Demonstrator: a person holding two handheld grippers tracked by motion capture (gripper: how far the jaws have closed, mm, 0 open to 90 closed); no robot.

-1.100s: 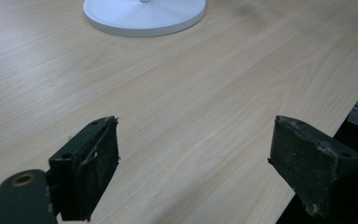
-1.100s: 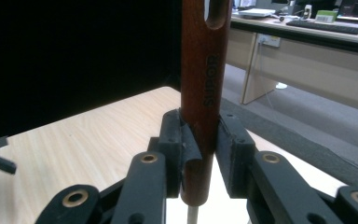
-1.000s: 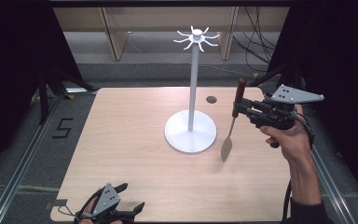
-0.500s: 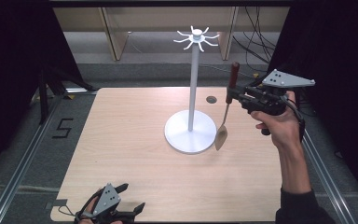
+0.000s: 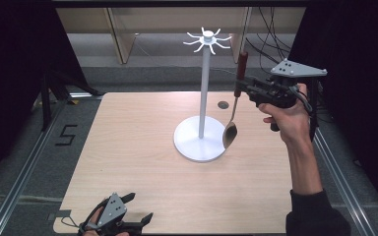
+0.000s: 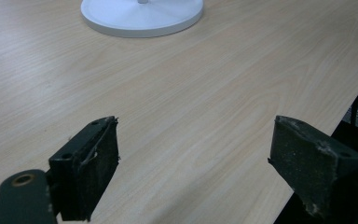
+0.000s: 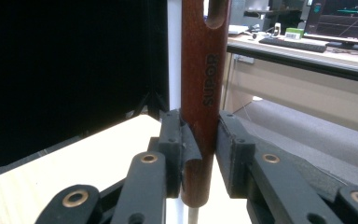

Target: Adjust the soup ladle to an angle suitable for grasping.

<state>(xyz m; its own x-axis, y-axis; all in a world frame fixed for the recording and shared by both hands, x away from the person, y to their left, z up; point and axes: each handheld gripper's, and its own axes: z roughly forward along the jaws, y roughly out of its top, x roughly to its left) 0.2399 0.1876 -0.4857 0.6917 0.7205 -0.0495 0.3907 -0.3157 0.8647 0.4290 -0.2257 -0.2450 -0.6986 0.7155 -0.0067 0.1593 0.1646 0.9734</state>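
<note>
A white hook stand [image 5: 205, 88] rises from a round base [image 5: 199, 144] at the table's middle. Right of its pole, my right gripper [image 5: 239, 90] is shut on a spoon's dark red wooden handle [image 5: 241, 64], held upright in the air. The metal bowl [image 5: 230, 133] hangs down over the base's right edge. In the right gripper view the handle [image 7: 203, 93], marked SUPOR and with a hanging hole at its top, is clamped between both jaws. My left gripper [image 5: 130, 214] rests open at the table's front left edge. Its pads [image 6: 91, 172] stand wide apart over bare wood.
The light wooden table [image 5: 128, 147] has a small dark hole [image 5: 223, 104] behind the stand. Metal rails run along both sides. A black curtain and a desk with monitors [image 7: 340, 23] lie beyond the table.
My right gripper has lifted the spoon and carried it left and away, closer to the stand's pole. The left gripper has stayed put.
</note>
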